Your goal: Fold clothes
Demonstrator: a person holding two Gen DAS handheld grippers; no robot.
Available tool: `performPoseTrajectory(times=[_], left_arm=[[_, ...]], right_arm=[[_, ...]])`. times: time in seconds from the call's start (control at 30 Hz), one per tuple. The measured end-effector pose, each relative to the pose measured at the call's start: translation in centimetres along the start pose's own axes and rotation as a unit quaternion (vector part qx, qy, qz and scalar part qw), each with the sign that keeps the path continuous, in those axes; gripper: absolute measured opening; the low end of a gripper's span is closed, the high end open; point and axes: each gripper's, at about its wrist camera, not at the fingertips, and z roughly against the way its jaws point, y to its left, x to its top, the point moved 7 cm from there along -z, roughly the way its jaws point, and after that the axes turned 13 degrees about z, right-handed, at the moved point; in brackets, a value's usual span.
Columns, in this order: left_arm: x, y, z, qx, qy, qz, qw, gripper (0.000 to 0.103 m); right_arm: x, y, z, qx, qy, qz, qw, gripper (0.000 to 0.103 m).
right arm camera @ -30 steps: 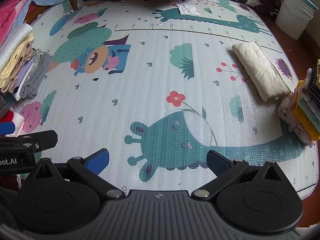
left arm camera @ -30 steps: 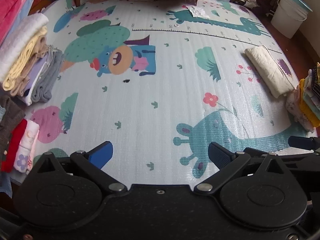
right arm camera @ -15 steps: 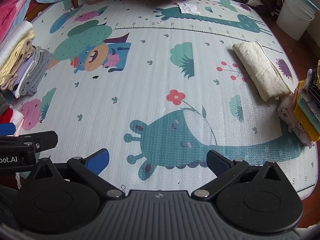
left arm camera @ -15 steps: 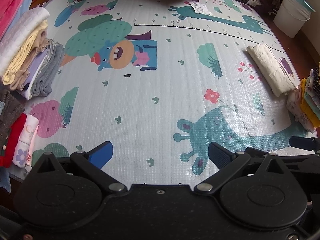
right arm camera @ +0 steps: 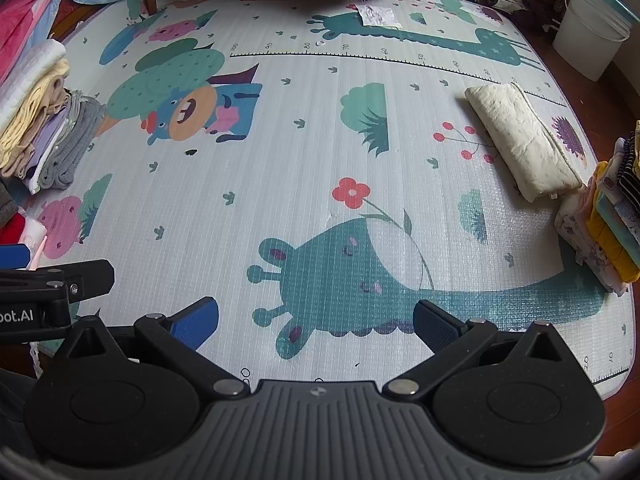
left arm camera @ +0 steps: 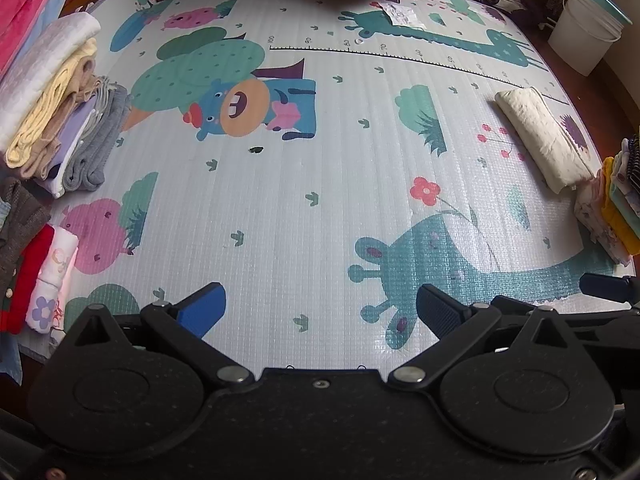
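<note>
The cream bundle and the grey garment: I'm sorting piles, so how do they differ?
The cream bundle lies alone on the mat's right side; the grey garment leans in a stack at the left edge. The cream bundle looks thick and padded; the grey garment is thinner, ribbed knit. Both are already folded.

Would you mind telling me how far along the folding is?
Done: folded stacks sit at the left and right edges, plus a cream bundle. In hand: nothing; left claw and right claw are open. Left: no unfolded clothes on the mat.

Clothes stacks flanking mat
</note>
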Motion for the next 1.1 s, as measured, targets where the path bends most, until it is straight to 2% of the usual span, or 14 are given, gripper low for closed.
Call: performPoseTrajectory(times=[1.1], left_arm=[[0.11,-0.16,0.14,0.0,0.001,0.002,1.0,0.102]], right_arm=[[0.04,0.07,0.03,-0.001,0.0,0.001,1.0,0.103]])
